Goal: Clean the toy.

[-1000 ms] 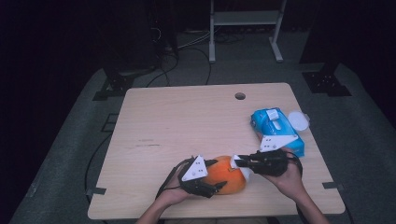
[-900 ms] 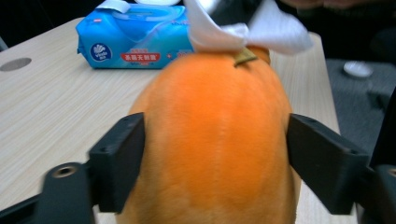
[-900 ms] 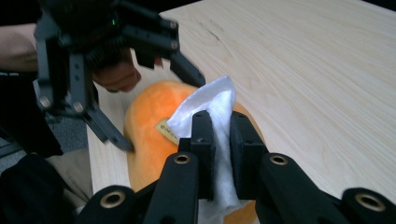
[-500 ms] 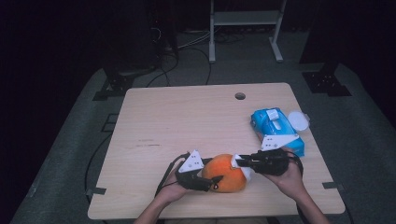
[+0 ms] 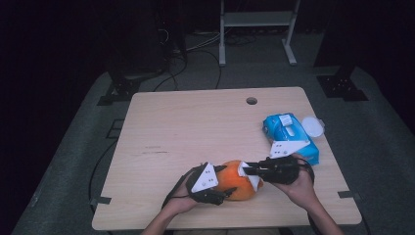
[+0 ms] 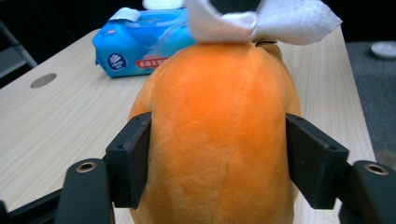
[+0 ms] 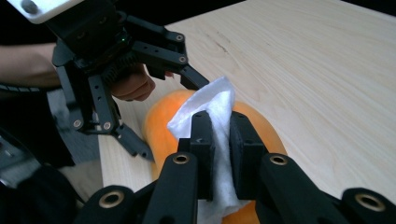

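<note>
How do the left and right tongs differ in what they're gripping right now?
The left tongs stand wide around the orange plush toy, a jaw on each flank; the right tongs are pinched narrow on a thin white wipe. The left steadies the toy on the table; the right presses the wipe onto the toy's top. Both meet at the same toy.

Pale wooden table [image 5: 195, 127] on grey carpet [image 5: 73, 161], white metal stand [image 5: 257, 19] behind, dark surroundings.

The orange plush toy [image 6: 217, 135] runs off the left gripper view's bottom edge, its underside hidden.
</note>
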Tool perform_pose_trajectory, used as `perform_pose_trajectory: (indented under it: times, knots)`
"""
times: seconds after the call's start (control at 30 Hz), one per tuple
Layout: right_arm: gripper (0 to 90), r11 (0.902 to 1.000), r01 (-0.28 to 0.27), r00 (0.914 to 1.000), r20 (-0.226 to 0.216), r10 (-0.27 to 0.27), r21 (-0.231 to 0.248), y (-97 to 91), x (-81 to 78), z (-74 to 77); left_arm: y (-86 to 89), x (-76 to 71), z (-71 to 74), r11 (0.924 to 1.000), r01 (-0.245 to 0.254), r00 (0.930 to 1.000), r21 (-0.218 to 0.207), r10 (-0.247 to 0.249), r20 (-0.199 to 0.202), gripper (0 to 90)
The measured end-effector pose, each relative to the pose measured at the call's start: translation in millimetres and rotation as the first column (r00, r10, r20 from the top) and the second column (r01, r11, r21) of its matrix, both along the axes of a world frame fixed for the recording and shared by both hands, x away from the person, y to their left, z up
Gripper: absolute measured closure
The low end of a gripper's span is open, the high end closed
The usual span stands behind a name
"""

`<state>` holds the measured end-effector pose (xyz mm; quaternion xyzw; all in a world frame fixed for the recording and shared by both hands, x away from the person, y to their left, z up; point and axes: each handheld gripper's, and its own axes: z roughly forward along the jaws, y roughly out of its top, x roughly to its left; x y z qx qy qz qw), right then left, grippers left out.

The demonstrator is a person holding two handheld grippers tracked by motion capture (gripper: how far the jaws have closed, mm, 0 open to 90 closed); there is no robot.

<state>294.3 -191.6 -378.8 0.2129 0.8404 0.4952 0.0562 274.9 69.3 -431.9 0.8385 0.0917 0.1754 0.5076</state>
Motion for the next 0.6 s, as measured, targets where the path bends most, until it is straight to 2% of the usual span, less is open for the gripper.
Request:
perform_pose_trajectory:
  times: [0.03, 0.1, 0.17, 0.23, 0.27, 0.37, 0.47, 0.53, 0.6]
  knots:
    - [80.6, 0.9999, -0.001, 1.0, 0.007, 0.001, -0.011, 1.7, -0.9, 0.1, 2.3, 1.8, 0.3, 1.0, -0.002, 0.9998, -0.007, 0.002, -0.018, 26.9]
    - [80.7, 0.9999, -0.003, 1.0, -0.01, 0.003, -0.012, -0.4, 0.3, -3.0, 6.5, 7.4, 0.2, 0.9988, -0.021, 0.9963, -0.043, 0.017, -0.084, 18.9]
    - [80.7, 1.0, 0.007, 0.9998, -0.021, -0.007, -0.007, -4.5, 2.7, -6.7, 10.1, 13.5, -0.7, 0.9968, -0.057, 0.987, -0.056, 0.048, -0.153, 11.8]
    - [80.7, 0.9999, 0.014, 0.9995, -0.029, -0.014, -0.001, -8.3, 4.1, -7.7, 12.4, 17.2, -3.3, 0.9943, -0.069, 0.9766, -0.081, 0.051, -0.209, 14.1]
    - [80.7, 0.9999, 0.017, 0.9995, -0.028, -0.017, -0.002, -9.1, 4.0, -7.1, 12.3, 16.8, -3.8, 0.9947, -0.063, 0.9765, -0.081, 0.044, -0.211, 17.8]
    - [80.7, 0.9998, 0.015, 0.9999, -0.003, -0.015, -0.011, -3.4, -0.5, -2.5, 8.2, 11.0, -0.3, 0.9968, -0.053, 0.9882, -0.06, 0.044, -0.147, 29.0]
    - [80.6, 0.9997, -0.024, 0.9995, 0.022, 0.025, -0.004, 8.2, -6.5, 3.7, -0.8, -0.1, 5.4, 0.9995, -0.022, 0.997, -0.022, 0.02, -0.075, 31.1]
    - [80.6, 0.9991, -0.037, 0.9984, 0.041, 0.038, -0.021, 13.9, -9.1, 7.1, -2.8, -3.1, 6.5, 0.9998, -0.012, 0.9978, -0.014, 0.011, -0.066, 29.6]
    - [80.6, 0.9984, -0.037, 0.9977, 0.055, 0.039, -0.043, 14.1, -10.2, 8.1, 0.8, 1.2, 4.5, 0.9987, -0.011, 0.9944, -0.049, 0.006, -0.105, 23.3]
